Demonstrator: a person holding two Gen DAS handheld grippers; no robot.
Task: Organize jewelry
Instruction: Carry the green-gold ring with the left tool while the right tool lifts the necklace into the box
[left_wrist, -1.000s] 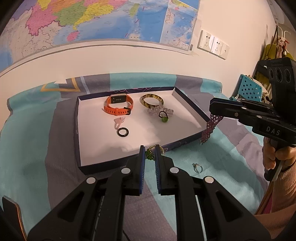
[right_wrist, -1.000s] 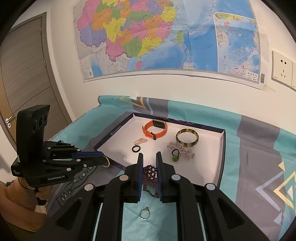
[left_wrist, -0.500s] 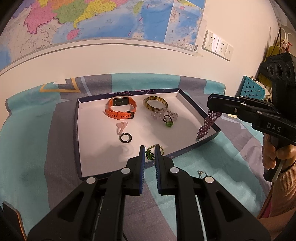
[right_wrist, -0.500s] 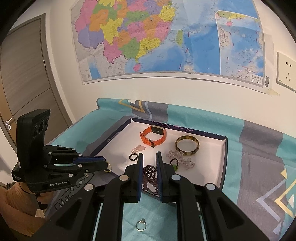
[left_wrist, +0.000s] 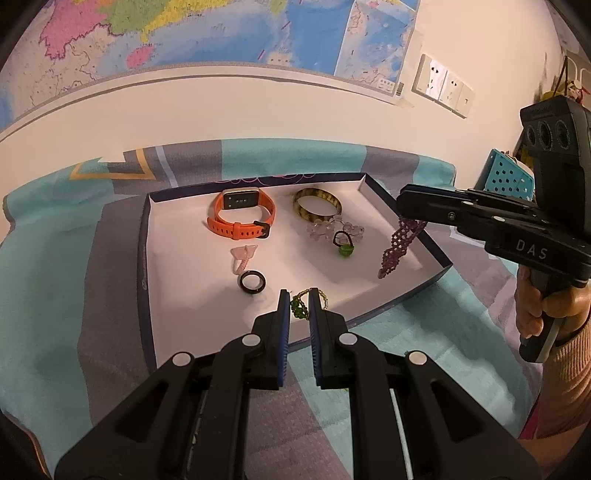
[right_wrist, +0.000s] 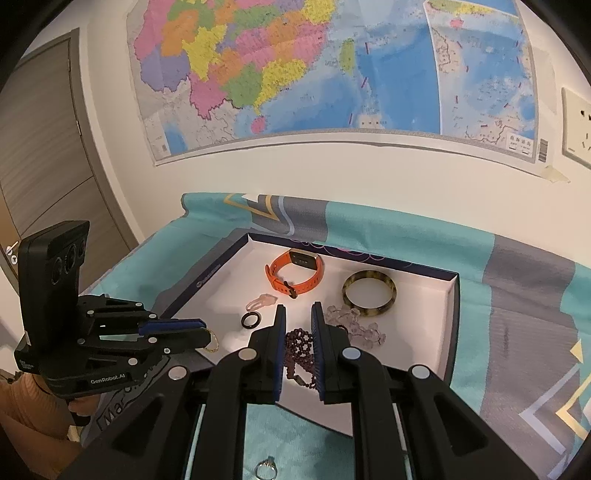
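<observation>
Both grippers now over tray (left_wrist: 424, 258) | left gripper (left_wrist: 299, 308) pinches green bracelet (left_wrist: 300, 309); right gripper (right_wrist: 298, 325) purple bracelet (right_wrist: 301, 350) | "DAS", "GenRobot.AI" legible | ring (right_wrist: 266, 470) cut off bottom

Both tongs, left (left_wrist: 299, 308) and right (right_wrist: 298, 325), point downward with jaws nearly closed, each hand-held.

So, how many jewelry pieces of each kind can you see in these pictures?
Bracelets or bands: 5, namely orange watch band, tortoiseshell bangle, clear bead bracelet, purple bead bracelet, green-and-gold bead bracelet.
Rings: 4, namely black ring, pink ring, green-stone ring, silver ring.
Total: 9.
</observation>
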